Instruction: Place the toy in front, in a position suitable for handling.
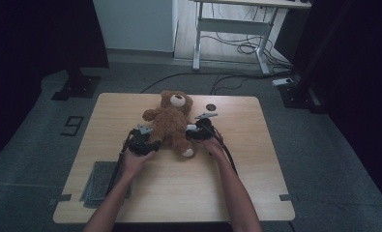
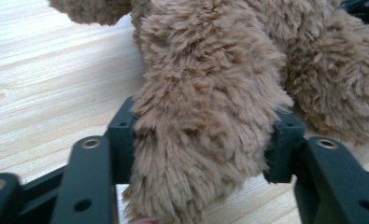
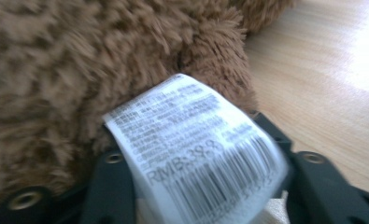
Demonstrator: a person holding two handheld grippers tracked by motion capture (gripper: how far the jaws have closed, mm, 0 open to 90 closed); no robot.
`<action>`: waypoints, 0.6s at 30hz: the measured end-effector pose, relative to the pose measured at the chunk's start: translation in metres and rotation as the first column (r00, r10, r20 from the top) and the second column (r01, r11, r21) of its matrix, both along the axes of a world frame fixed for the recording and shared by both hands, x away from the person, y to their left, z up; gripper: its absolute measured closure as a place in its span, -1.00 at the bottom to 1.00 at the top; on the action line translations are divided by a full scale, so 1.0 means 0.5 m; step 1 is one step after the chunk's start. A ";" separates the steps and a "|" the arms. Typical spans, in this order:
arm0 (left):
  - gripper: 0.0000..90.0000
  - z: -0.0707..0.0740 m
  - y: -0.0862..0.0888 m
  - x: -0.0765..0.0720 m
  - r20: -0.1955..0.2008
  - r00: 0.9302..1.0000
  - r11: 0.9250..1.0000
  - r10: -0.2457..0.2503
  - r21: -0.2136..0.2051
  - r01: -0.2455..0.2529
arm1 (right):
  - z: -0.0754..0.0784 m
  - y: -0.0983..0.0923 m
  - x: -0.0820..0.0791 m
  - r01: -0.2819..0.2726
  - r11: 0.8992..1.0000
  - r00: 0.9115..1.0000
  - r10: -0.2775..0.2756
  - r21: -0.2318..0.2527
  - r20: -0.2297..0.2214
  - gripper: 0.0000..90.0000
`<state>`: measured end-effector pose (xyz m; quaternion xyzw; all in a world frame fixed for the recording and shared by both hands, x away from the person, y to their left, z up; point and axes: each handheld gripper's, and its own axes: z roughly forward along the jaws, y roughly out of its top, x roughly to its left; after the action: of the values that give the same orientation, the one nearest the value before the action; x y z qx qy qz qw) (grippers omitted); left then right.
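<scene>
Both tools grasp the bear on the table

The bear (image 1: pixel 173 123) lies on its back mid-table (image 1: pixel 256 169), head toward the far edge. The left tool (image 1: pixel 142 141) is clenched on one furry leg (image 2: pixel 205 126), jaws pressing in from both sides. The right tool (image 1: pixel 201 129) grips the bear's other side, a white barcode tag (image 3: pixel 196 149) lying between its jaws against the fur. A dark mat (image 1: pixel 95 186) sits at the near left corner
</scene>
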<state>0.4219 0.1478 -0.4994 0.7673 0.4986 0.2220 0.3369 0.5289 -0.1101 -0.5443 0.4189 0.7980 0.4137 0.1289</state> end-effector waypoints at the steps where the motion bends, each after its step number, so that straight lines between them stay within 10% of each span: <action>1: 0.01 -0.001 0.001 0.001 -0.002 1.000 1.000 -0.003 -0.001 0.003 | -0.002 -0.001 0.001 -0.002 1.000 1.000 0.002 0.001 -0.006 0.30; 18: 0.31 0.018 0.017 -0.009 0.043 0.999 1.000 -0.010 0.013 0.010 | 0.020 -0.018 -0.002 -0.019 0.998 0.999 0.017 0.054 0.038 0.69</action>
<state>0.4172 0.1564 -0.4904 0.7669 0.4859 0.2400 0.3438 0.5279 -0.1189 -0.5344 0.4069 0.7877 0.4442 0.1289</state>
